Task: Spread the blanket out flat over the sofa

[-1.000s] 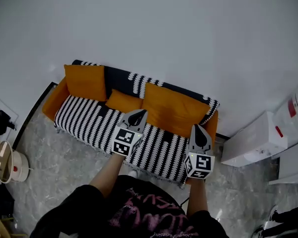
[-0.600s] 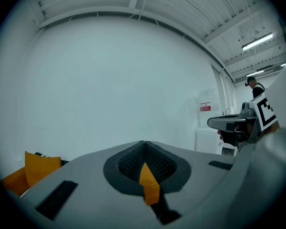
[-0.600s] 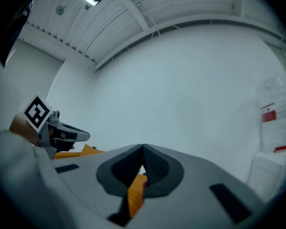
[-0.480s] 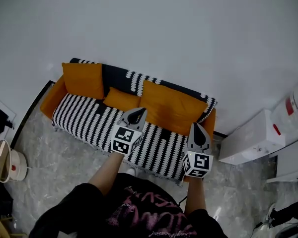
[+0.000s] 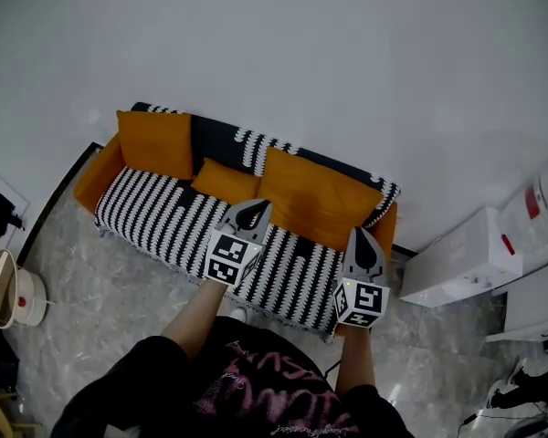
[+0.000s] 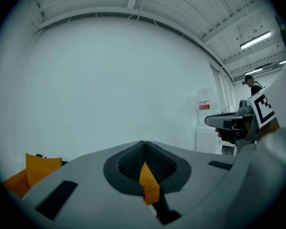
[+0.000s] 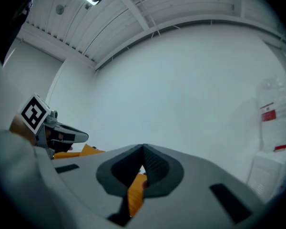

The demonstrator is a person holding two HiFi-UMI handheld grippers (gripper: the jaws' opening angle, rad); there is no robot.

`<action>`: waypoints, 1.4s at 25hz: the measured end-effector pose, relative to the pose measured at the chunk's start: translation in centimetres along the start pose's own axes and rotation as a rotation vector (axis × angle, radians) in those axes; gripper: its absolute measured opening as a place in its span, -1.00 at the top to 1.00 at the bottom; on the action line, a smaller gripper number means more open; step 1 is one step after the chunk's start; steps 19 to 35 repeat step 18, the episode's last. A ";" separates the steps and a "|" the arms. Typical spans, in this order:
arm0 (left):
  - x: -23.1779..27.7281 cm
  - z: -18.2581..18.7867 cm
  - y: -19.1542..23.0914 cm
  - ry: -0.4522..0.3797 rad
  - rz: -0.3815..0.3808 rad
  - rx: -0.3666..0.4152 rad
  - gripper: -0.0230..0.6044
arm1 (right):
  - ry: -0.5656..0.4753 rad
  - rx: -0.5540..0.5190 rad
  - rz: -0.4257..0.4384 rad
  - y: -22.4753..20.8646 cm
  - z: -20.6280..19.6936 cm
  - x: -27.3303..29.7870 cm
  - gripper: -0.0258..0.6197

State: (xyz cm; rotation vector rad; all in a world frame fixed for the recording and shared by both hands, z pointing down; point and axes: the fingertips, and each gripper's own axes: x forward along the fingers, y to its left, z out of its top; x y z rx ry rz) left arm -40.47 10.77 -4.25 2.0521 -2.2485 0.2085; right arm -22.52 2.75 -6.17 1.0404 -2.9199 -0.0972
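Head view: striped blanket [image 5: 155, 217] covers sofa [image 5: 93, 181] seat and back, cushions [image 5: 315, 199] sitting on it. Left gripper [image 5: 254, 212] and right gripper [image 5: 363, 240] hover over the front edge.
Left gripper view: jaws clenched, empty.
Right gripper view: same.
Risk: any tug likely drags the cushions and rebunches the fabric.

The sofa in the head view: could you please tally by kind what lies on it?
Orange cushions: 3
Striped blanket: 1
Total: 4
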 end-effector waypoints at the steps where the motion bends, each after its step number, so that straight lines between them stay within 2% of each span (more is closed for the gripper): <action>1: -0.1 0.0 0.1 0.001 0.002 0.004 0.89 | 0.000 -0.003 0.002 0.1 0.0 0.0 0.86; 18: -1.6 -1.5 1.4 0.023 0.011 -0.006 0.89 | 0.015 -0.022 0.018 2.4 -0.2 0.0 0.86; 35: -1.6 -1.5 1.4 0.023 0.011 -0.006 0.89 | 0.015 -0.022 0.018 2.4 -0.2 0.0 0.86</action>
